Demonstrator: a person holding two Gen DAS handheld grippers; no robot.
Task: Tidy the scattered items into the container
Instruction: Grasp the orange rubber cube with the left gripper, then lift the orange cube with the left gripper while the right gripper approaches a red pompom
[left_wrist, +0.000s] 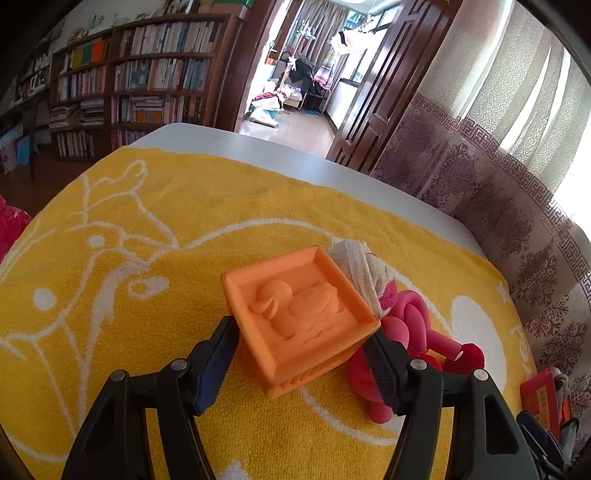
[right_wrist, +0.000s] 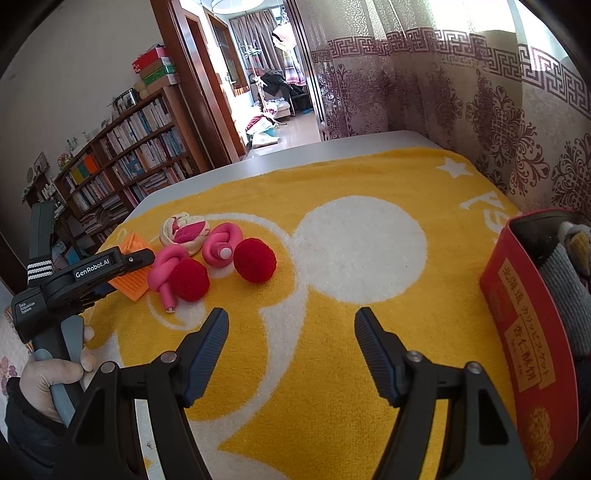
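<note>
The left gripper (left_wrist: 304, 341) is pinching an orange block (left_wrist: 301, 314) with a raised duck on its top face — one pad pressed against each side, the block tilted a little over the yellow towel (left_wrist: 147, 229) that covers the white table (left_wrist: 258, 147). Whether the block is clear of the towel or resting on it cannot be told from the left wrist view. Just behind the block lies a rolled white and pink sock (left_wrist: 364, 275), and beside it, to the right, a knotted pink cord (left_wrist: 402, 332) with a red pompom (left_wrist: 471, 354) at its far end. From the right wrist view the same cluster sits well to the left: the block (right_wrist: 135, 275), two pink knots (right_wrist: 168, 267) (right_wrist: 221, 245), two red pompoms (right_wrist: 188, 278) (right_wrist: 255, 260) and the sock (right_wrist: 184, 232), all close together, some touching. A gloved hand (right_wrist: 51, 373) grips the handle of the left gripper's body there. The right gripper (right_wrist: 291, 343) hangs over bare towel with its fingers spread wide and nothing between them. At the right edge stands the container — a red tin (right_wrist: 524, 354) with printed labels, open at the top, with grey cloth showing inside — well apart from the scattered toys.
</note>
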